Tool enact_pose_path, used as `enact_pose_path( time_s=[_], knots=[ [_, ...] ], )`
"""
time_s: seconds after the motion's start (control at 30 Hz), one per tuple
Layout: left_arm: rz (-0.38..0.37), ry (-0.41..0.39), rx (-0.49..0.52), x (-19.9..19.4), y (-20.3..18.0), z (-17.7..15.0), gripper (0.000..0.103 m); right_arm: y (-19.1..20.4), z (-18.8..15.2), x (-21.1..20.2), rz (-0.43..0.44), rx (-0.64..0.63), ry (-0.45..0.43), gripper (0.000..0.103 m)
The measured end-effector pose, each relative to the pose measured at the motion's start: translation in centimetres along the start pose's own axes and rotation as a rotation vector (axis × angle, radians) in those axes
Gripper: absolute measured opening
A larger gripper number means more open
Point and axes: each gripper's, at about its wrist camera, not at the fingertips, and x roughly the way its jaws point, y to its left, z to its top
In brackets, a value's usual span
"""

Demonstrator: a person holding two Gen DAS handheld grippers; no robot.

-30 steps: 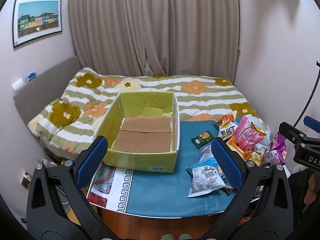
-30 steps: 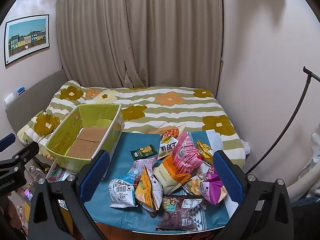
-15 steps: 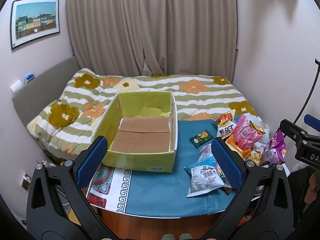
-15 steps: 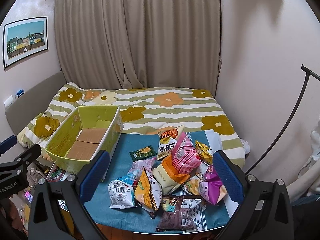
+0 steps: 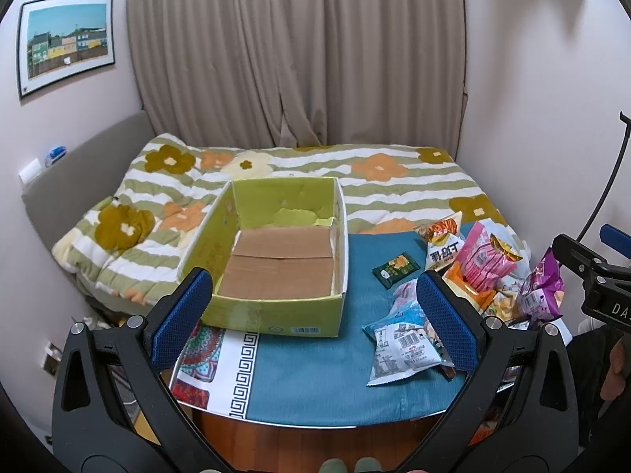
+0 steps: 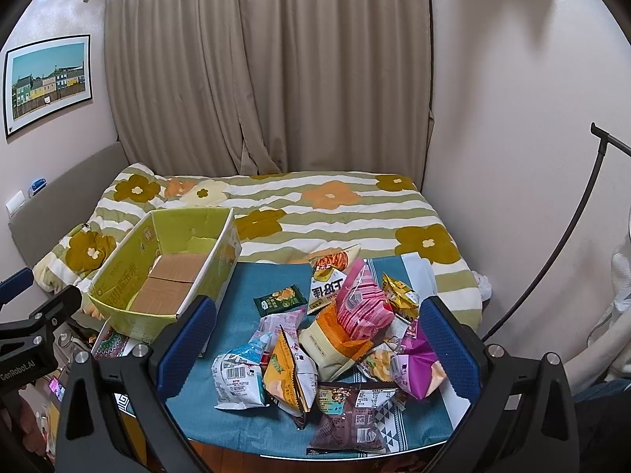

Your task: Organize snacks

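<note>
So, left wrist view first: your left gripper [image 5: 315, 315] sits low centre of the frame w/ its blue-padded fingers [image 5: 181, 311] spread wide apart, nothing between them. It hangs above the near edge of the table [image 5: 315, 374], which wears a teal cloth. Green cardboard box [image 5: 276, 315] stands open at centre frame, touching the cloth, its brown flaps showing inside and no snacks in it. Snack pile is at the right of the frame: a white barcode packet [image 5: 402, 349] lies just beside your right-hand finger pad, a small dark green packet [image 5: 395, 269] lies apart from the rest between box and pile, a pink bag [image 5: 483, 262] and a purple bag [image 5: 542, 287] farther right. Your right gripper's black body shows at the far right edge. Flower-print bed [image 5: 374, 181] fills the mid frame behind the table, curtain [image 5: 295, 51] above it.

Right wrist view: your right gripper [image 6: 319, 343] is low centre, also w/ fingers [image 6: 449, 351] wide apart and holding nothing. The pile sits right between them on the cloth: white barcode packet [image 6: 238, 380] lower left of the heap, an orange packet [image 6: 286, 374] leaning on it, pink bag [image 6: 364, 301] on top at centre, purple bag [image 6: 420, 358] at right, a brown packet [image 6: 351, 414] nearest the bottom edge. Dark green packet [image 6: 280, 299] lies flat just above the heap. Box [image 6: 118, 299] is at mid-left of the frame, well apart from the pile.
</note>
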Motion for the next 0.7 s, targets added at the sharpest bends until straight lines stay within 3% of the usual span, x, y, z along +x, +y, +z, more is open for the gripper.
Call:
enact_pose_path(
  time_s=[0.7],
  knots=[
    [-0.008,0.007,0.014,0.34,-0.61,-0.1,0.103,-0.36,0.15,-0.27,-0.006,0.012,0.0,0.103]
  ],
)
